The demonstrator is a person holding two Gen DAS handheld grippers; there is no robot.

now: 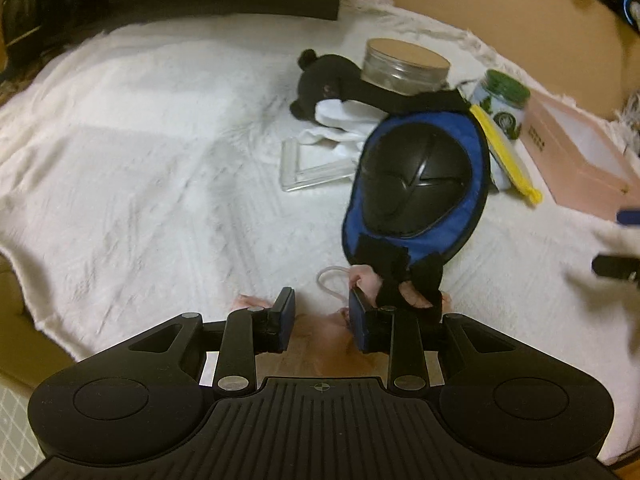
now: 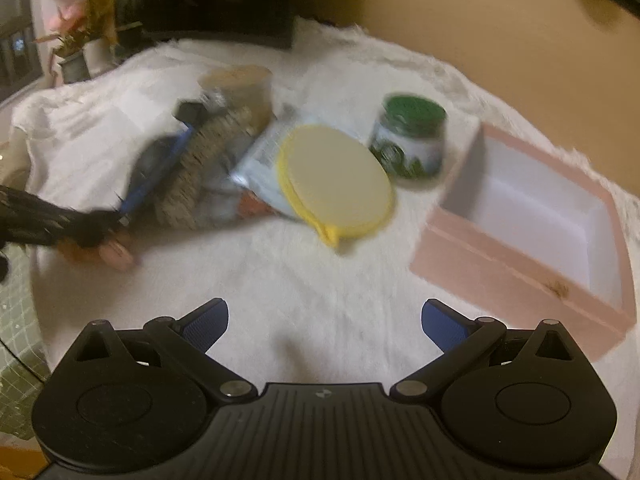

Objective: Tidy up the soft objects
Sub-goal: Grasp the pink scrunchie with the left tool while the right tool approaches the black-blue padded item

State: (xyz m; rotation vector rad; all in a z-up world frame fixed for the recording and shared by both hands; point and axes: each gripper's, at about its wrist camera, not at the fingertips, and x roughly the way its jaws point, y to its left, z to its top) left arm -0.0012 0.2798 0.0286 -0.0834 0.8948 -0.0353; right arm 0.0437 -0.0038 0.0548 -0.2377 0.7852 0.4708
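My left gripper (image 1: 322, 320) points down at the white blanket (image 1: 160, 160). A pink soft thing (image 1: 320, 340) fills the narrow gap between its blue pads, and the jaws are shut on it. The black strap (image 1: 400, 276) of a blue and black knee pad (image 1: 416, 184) lies over the right finger. In the right wrist view the pink soft thing (image 2: 116, 258) shows blurred under the left gripper's tip, with the knee pad (image 2: 188, 176) beside it. My right gripper (image 2: 324, 324) stands wide open above bare blanket, with nothing between its fingers.
A black plush bear (image 1: 320, 84) lies on a white cloth (image 1: 340, 120) beyond the knee pad, next to a clear stand (image 1: 312, 168). A wooden-lidded jar (image 1: 404, 64), a green-lidded jar (image 2: 412, 140) and a yellow-edged pouch (image 2: 336, 184) sit nearby. An open pink box (image 2: 500, 276) stands at right.
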